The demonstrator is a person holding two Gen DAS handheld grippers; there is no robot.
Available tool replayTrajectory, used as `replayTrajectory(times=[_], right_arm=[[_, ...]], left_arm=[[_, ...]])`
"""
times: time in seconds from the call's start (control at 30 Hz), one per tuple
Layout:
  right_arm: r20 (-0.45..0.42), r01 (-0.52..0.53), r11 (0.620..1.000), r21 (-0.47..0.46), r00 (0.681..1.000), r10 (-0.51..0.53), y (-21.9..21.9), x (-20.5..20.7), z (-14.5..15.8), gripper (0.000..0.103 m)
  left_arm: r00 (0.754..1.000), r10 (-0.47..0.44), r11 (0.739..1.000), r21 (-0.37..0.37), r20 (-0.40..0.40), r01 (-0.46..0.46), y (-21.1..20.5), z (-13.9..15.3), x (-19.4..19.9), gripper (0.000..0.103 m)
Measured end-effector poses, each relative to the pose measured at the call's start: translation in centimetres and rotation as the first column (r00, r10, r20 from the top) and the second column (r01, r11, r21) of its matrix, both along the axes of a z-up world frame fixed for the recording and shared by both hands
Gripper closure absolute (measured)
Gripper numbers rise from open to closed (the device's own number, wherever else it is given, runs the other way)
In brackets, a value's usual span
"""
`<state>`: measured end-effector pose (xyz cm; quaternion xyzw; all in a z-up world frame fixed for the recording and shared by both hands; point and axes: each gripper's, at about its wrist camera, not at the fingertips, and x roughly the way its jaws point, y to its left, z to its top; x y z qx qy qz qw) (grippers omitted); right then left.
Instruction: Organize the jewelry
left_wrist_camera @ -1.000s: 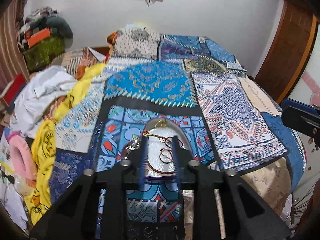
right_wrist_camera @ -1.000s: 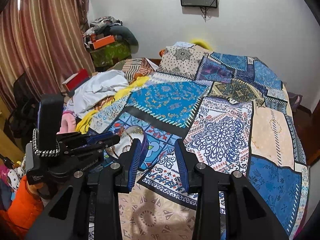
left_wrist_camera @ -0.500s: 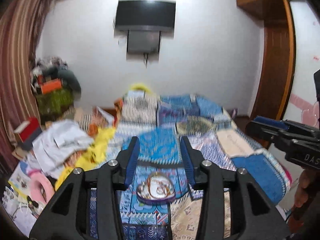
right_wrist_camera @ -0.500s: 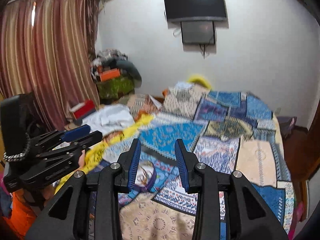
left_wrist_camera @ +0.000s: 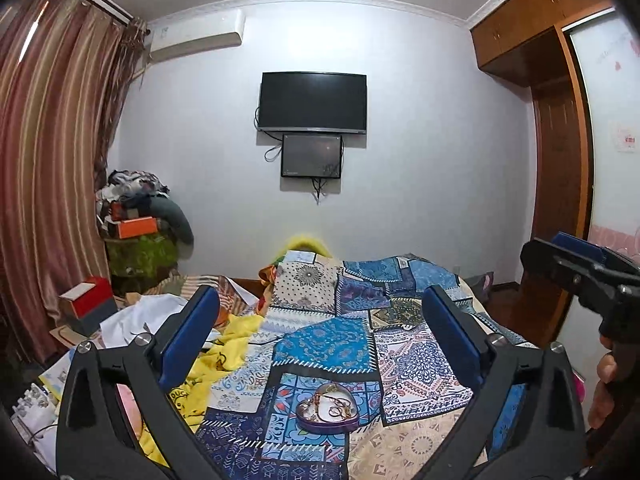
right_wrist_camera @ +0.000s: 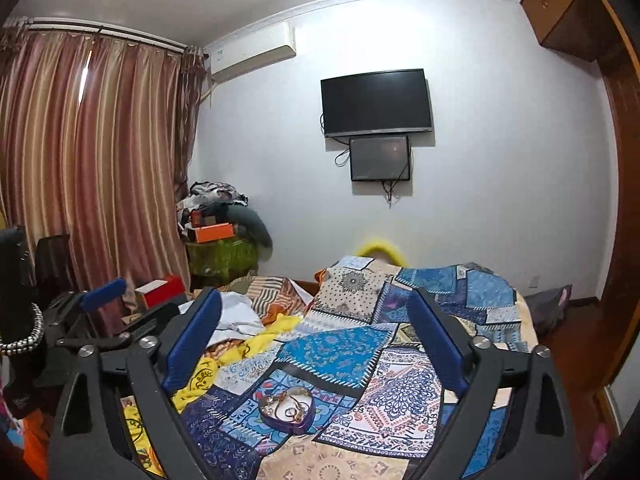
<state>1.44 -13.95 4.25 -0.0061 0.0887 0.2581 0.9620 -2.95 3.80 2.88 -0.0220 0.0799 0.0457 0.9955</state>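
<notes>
A purple heart-shaped jewelry box (left_wrist_camera: 327, 409) lies open on the patchwork bedspread (left_wrist_camera: 416, 356), with gold chains and rings inside. It also shows in the right wrist view (right_wrist_camera: 286, 405). My left gripper (left_wrist_camera: 320, 336) is wide open and empty, held high and well back from the box. My right gripper (right_wrist_camera: 312, 336) is also wide open and empty, held up and back. The right gripper shows at the right edge of the left wrist view (left_wrist_camera: 580, 276). The left gripper shows at the left of the right wrist view (right_wrist_camera: 100, 320).
A yellow cloth (left_wrist_camera: 224, 352) and white clothes (left_wrist_camera: 140, 320) lie on the bed's left side. A red and grey box (left_wrist_camera: 84, 308) and a cluttered stand (left_wrist_camera: 140, 248) sit by the curtain. A TV (left_wrist_camera: 312, 102) hangs on the far wall. A wooden wardrobe (left_wrist_camera: 560, 200) is right.
Both grippers have lifted and pulled back from the box, tilting up toward the wall, and both jaws have opened much wider. The jewelry stays in the box.
</notes>
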Motion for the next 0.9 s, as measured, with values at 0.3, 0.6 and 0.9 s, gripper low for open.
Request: replayTrajectory(times=[0.3, 0.6, 0.9], right_arm=[[0.006, -0.015, 1.0, -0.016, 1.0, 0.015, 0.6, -0.9, -0.6, 0.004], [-0.003, -0.016, 1.0, -0.012, 1.0, 0.015, -0.1, -0.9, -0.9, 0.004], [-0.014, -0.011, 1.0, -0.005, 1.0, 0.011, -0.4, -0.9, -1.0, 0.004]], left_arm=[[1.0, 0.001, 1.0, 0.012, 0.024, -0.001, -0.2, 0.2, -1.5, 0.001], [1.0, 0.002, 1.0, 0.025, 0.024, -0.003, -0.9, 0.1, -2.1, 0.001], [1.0, -0.002, 1.0, 0.026, 0.019, 0.002, -1.3, 0.0, -1.9, 0.001]])
